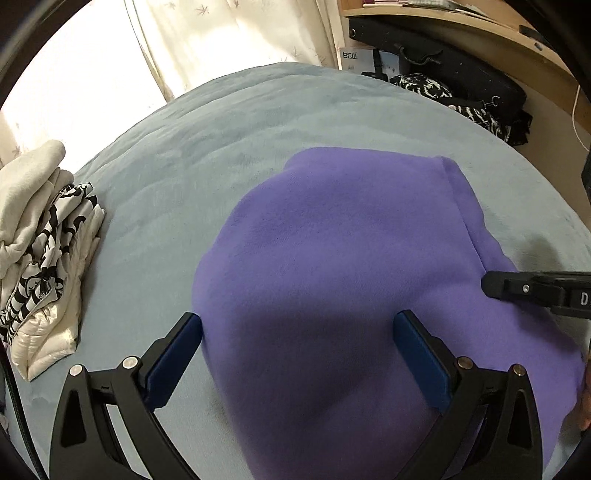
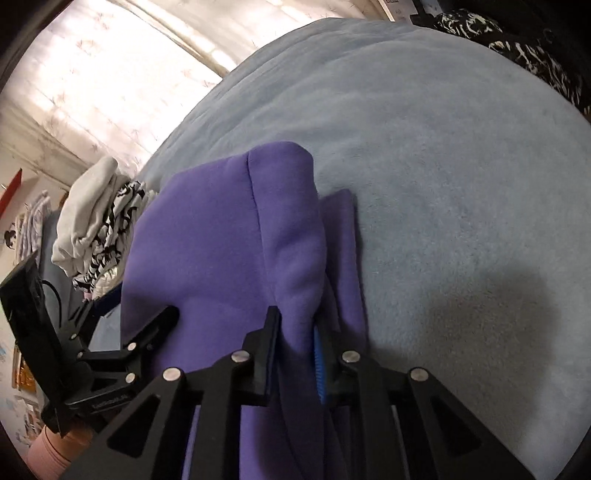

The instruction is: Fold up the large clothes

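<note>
Your left claw (image 1: 297,325) is wide open and hangs over the purple garment (image 1: 332,258). One blue pad (image 1: 173,354) sits at the cloth's left edge and the other is over the cloth, but neither one squeezes it. Your right claw (image 2: 295,339) is almost closed — it pinches a fold of the purple garment (image 2: 221,229) between its pads.

The purple garment lies flat on the bed (image 1: 221,122), right under and ahead of both claws. It is folded over, with a seam running along the side nearest your right claw. A lower layer pokes out to the right of that claw.

Nothing blocks your left claw. In its view, the tip of your right claw (image 1: 517,286) pokes in from the right, just beside and ahead of it, over the cloth. In the right claw's view, your left claw (image 2: 147,332) shows at the left, at the cloth's edge.

Well to the left of both claws there is one pile of clothes (image 1: 44,251) on the bed — a cream piece on top, a black-and-white piece in the middle, and a shiny white one below. Far ahead, past the bed, there is one dark patterned cloth (image 1: 461,99) under one long black case (image 1: 443,62). Curtains (image 1: 221,33) hang far ahead to the left.
</note>
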### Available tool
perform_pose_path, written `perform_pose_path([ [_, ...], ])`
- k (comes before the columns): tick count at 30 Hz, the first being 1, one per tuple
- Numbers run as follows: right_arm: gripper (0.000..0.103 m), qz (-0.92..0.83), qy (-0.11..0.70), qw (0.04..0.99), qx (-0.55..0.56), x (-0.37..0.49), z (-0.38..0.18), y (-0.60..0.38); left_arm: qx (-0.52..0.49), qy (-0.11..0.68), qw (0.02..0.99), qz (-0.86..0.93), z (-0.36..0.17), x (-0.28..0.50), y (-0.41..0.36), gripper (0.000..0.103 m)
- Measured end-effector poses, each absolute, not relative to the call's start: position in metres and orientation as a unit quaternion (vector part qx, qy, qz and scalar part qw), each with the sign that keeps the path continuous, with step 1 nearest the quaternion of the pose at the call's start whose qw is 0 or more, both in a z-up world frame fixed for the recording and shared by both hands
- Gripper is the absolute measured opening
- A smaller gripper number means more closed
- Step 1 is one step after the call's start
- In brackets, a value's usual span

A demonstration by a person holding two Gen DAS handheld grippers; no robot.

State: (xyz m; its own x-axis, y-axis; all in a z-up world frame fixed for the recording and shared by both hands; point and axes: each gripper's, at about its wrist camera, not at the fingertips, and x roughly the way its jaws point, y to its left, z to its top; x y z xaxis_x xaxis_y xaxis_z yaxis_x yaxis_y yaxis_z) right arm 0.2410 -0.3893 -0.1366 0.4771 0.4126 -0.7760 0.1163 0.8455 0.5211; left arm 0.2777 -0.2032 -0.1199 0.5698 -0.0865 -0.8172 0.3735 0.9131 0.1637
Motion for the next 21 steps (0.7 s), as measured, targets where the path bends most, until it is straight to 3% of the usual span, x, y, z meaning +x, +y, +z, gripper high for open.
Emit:
perform_pose_path([
  [10,0.020,0.092,0.496,0.823,0.262,0.232,-0.131,-0.389,0.151,0.429,0.881,-0.131,-0.122,0.272,-0.198,0.102],
  [21,0.023,0.069,0.485,0.846,0.210,0.184,-0.071,-0.372,0.112,0.440,0.885,-0.104,-0.081,0.239,-0.172,0.102],
])
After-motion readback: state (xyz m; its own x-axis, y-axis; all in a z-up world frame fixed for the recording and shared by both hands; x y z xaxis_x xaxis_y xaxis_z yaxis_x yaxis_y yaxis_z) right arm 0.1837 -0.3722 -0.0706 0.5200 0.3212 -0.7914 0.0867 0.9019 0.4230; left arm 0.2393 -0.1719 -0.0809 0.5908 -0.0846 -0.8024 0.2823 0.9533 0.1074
